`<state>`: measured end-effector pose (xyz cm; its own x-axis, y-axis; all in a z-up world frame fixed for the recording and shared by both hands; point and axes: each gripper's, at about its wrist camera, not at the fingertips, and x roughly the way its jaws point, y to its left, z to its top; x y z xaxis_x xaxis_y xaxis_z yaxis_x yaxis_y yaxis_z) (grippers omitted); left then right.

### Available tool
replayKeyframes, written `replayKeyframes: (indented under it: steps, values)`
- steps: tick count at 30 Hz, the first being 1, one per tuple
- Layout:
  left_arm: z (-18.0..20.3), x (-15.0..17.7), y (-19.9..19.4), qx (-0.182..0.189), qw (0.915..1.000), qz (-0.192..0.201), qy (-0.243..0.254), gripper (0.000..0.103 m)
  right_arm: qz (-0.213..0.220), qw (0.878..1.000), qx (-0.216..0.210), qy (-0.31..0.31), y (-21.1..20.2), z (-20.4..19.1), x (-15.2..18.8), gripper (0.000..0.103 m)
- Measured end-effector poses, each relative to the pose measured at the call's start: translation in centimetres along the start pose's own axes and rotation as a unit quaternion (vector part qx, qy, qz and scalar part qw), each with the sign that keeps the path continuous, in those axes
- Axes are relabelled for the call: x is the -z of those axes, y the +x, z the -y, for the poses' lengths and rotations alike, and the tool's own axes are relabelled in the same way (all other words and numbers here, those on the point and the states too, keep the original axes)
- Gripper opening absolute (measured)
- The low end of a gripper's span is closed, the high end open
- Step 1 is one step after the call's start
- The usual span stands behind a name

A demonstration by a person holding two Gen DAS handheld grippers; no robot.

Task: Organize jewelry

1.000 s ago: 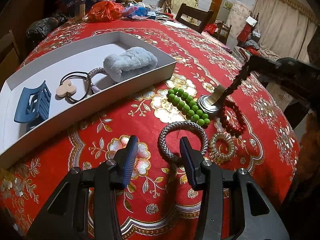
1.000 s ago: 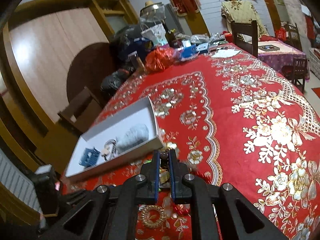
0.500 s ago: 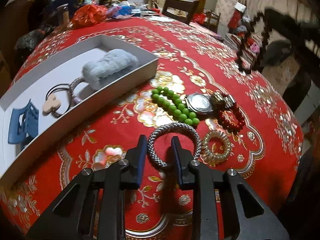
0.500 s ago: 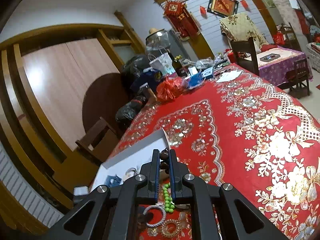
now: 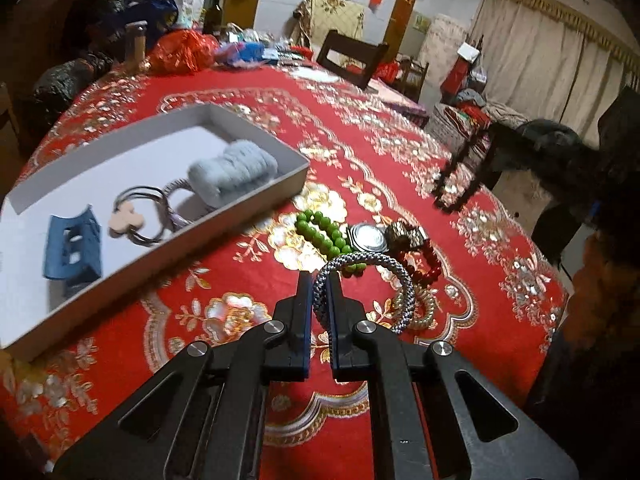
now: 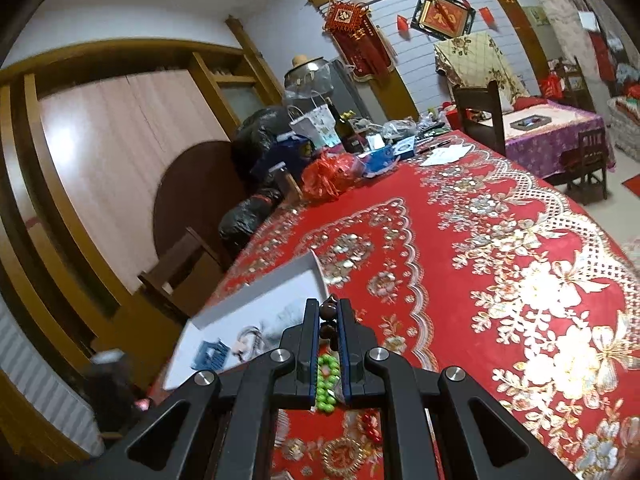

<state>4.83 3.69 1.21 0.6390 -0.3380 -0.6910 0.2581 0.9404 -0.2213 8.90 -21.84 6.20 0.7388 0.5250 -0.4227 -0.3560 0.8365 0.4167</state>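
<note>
1. Two things are held at once, one in each of your grippers. You are in the carrying step, and both things need to go in the flat white cardboard tray (image 5: 256, 142).
2. Your left gripper (image 5: 319, 292) is pinched tight on the grey braided rope bracelet (image 5: 372, 268). The ring sticks out ahead and to the right of the fingers.
3. Your right gripper (image 6: 329, 320) is squeezed shut on a string of dark brown round beads (image 6: 329, 312). In the left view the string hangs down, well apart from the table.
4. For the left gripper, the tray sits ahead and to the left. For the right gripper, it sits just ahead and below.
5. I think the next move is to bring each gripper over a bare white spot in the tray, go low, then open the fingers. Stay off the fluffy pale blue hair band (image 5: 232, 172) and the blue plastic hair claw (image 5: 72, 246).
6. Your left gripper points forward and tips down a little. Your right gripper is up high and looks across the table.
7. Left behind, just ahead of the left gripper, are the green bead bracelet (image 5: 324, 234), the silver round watch (image 5: 370, 237) and the red bead bracelet (image 5: 426, 264).
</note>
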Motion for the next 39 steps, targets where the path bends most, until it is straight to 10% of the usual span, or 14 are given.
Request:
replayKeyframes:
  steps: [39]
  values:
    - [-0.1,3.1,-4.2,-0.055,0.9967,0.002,-0.06,0.005,-0.087,0.99,0.079,-0.078,-0.6,-5.2,7.2,0.008]
